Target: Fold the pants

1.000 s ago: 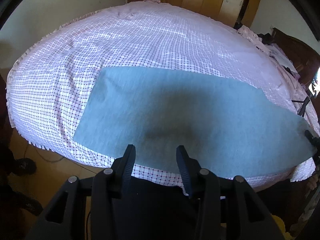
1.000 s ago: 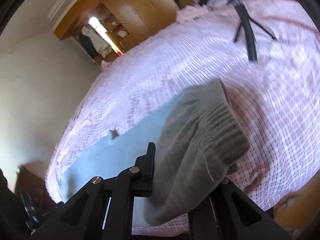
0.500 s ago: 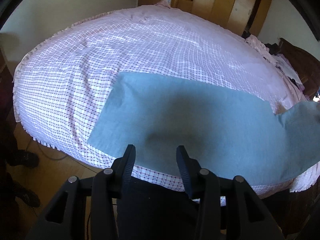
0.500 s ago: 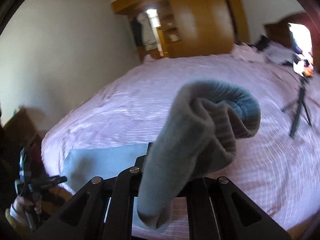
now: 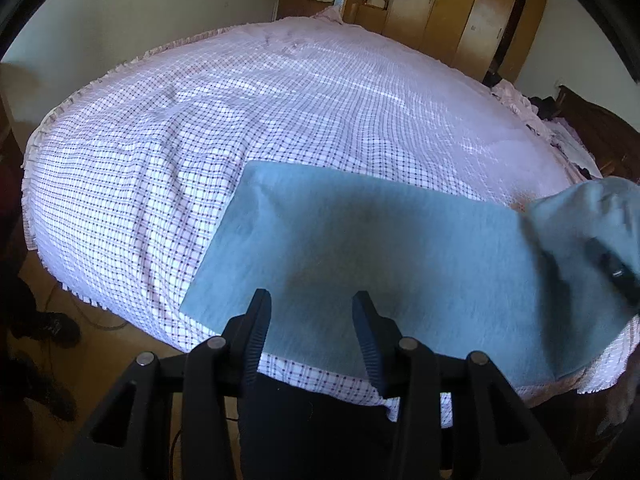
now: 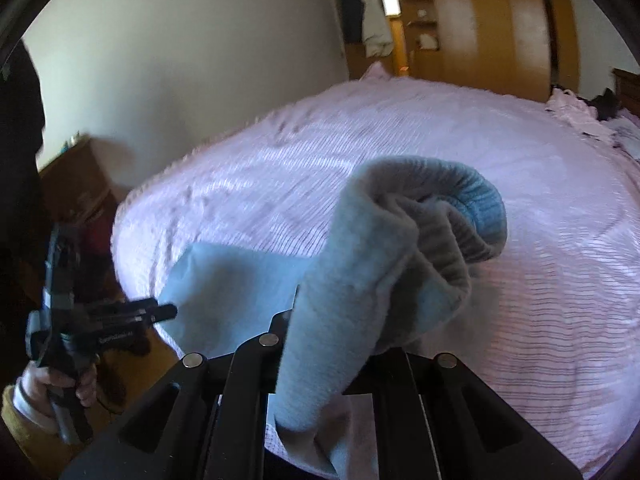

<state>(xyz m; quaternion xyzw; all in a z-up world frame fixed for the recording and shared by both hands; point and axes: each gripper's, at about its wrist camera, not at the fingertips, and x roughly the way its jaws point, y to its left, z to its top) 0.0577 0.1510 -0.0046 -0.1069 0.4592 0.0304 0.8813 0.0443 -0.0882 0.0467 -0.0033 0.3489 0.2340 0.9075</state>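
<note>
Blue-grey pants (image 5: 380, 248) lie flat along the near edge of the bed. My left gripper (image 5: 311, 297) hovers open over their near hem with nothing between its fingers. At the right the pants' end (image 5: 580, 216) is raised off the bed. In the right wrist view my right gripper (image 6: 340, 332) is shut on that end, and the ribbed cuff (image 6: 460, 216) curls over above the fingers, which the cloth mostly hides. The flat part of the pants (image 6: 224, 280) lies to the left below it. A hand holds the left gripper (image 6: 164, 312) at the far left.
The bed (image 5: 320, 100) wears a pink checked cover with a frilled edge. Wooden wardrobes (image 5: 460, 8) stand behind it, and clothes (image 6: 576, 116) lie at its far right. A wooden cabinet (image 6: 76, 184) is by the wall. Dark shoes (image 5: 52, 328) sit on the floor at left.
My right gripper has swung and rolled, carrying the pants' end up off the bed and in over the flat part. The left gripper has drifted slightly along the bed's edge.
</note>
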